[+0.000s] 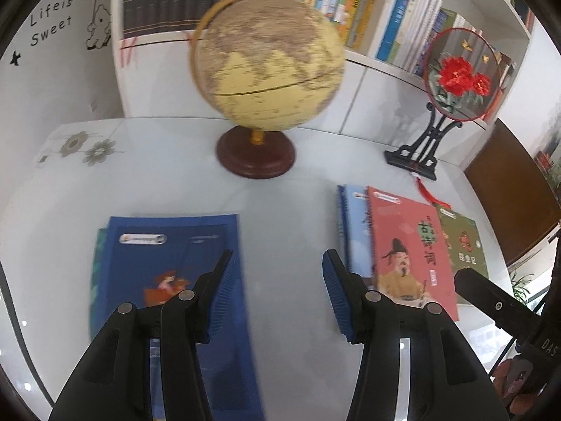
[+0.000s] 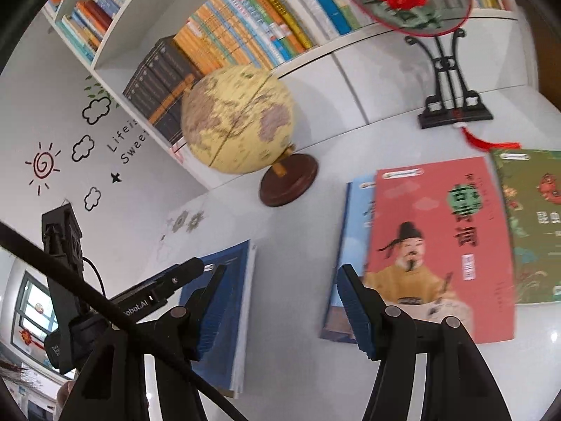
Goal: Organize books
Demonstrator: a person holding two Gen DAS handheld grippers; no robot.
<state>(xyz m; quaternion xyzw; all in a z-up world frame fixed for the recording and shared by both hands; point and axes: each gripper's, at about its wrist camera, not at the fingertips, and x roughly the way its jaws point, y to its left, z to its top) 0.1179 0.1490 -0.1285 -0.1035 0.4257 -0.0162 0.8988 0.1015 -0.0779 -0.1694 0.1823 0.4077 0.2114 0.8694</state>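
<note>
A dark blue book lies on top of a teal one at the left of the white table. To the right, a light blue book, a pink book with a robed figure and a green book lie overlapped in a fan. My left gripper hovers open above the bare strip between the two groups, with nothing between its blue pads. My right gripper is also open and empty, above the gap between the dark blue book and the pink book. The left gripper shows at its left.
A globe on a wooden base stands at the back of the table. A round embroidered fan on a black stand sits at the back right, its red tassel near the green book. Behind both is a white bookshelf full of books.
</note>
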